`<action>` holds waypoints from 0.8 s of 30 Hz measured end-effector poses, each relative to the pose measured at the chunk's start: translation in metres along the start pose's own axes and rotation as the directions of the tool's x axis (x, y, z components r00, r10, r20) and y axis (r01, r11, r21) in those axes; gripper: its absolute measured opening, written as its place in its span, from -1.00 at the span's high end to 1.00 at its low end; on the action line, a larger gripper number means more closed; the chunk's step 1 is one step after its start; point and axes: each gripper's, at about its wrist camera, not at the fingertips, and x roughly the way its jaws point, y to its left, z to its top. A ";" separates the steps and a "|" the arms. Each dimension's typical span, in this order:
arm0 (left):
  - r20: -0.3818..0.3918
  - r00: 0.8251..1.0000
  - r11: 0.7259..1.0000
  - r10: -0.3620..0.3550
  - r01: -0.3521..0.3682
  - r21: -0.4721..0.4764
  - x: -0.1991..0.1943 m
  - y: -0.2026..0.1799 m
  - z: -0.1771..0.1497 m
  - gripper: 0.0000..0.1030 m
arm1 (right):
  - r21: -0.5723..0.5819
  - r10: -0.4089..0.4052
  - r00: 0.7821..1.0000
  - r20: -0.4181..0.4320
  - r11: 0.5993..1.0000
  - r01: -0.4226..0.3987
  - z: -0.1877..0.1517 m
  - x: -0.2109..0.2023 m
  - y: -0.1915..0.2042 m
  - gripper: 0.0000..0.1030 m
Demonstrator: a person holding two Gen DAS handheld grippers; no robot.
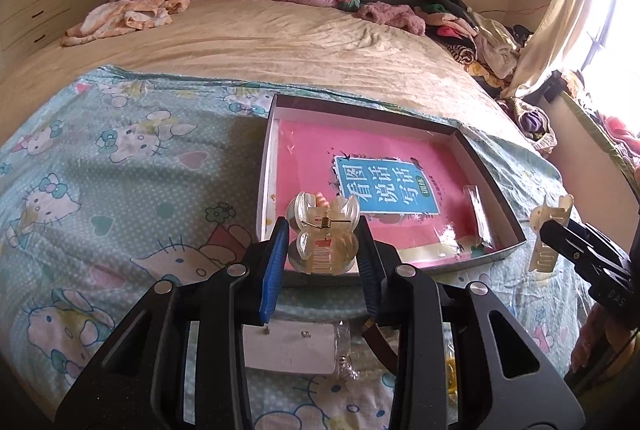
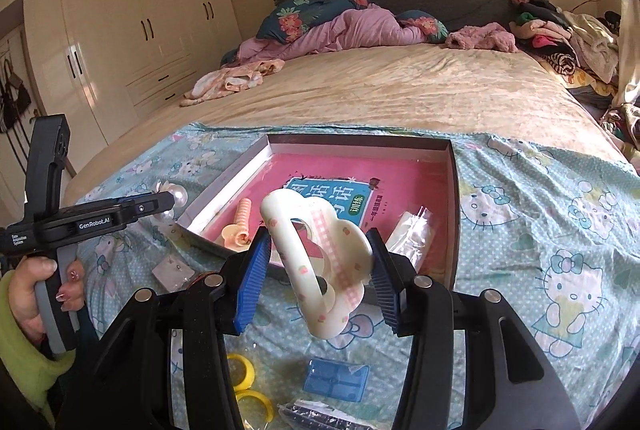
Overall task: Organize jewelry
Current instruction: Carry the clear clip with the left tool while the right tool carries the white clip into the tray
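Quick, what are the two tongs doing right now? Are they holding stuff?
Left tongs: shut on the clear hair claw clip.
Right tongs: shut on the cream cloud-shaped hair clip.

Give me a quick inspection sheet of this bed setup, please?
Surface: cartoon-cat sheet over a bed.
Job's things: shallow box on the sheet; orange clip and plastic packet inside.
Clutter: yellow rings, blue case, clothes pile.
Tongs: left tongs shut on clear claw clip; right tongs shut on cream claw clip.
Cables: nothing seen.
Surroundings: wardrobe, curtained window.
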 end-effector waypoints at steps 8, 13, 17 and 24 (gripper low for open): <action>-0.039 0.998 0.999 0.049 -0.048 0.025 0.031 0.000 0.005 0.51 | 0.029 -0.053 0.999 0.012 0.998 0.053 0.010 0.011 -0.022 0.09; -0.067 0.995 0.997 0.071 -0.068 0.042 0.048 -0.001 0.003 0.51 | 0.057 -0.087 0.996 0.009 0.995 0.086 0.014 0.018 -0.039 0.09; -0.086 0.994 0.997 0.070 -0.066 0.049 0.056 -0.002 0.001 0.51 | 0.066 -0.106 0.994 0.003 0.992 0.105 0.015 0.026 -0.048 0.09; -0.099 0.991 0.995 0.085 -0.079 0.064 0.068 -0.006 -0.001 0.51 | 0.072 -0.136 0.990 -0.033 0.988 0.138 0.015 0.044 -0.055 0.09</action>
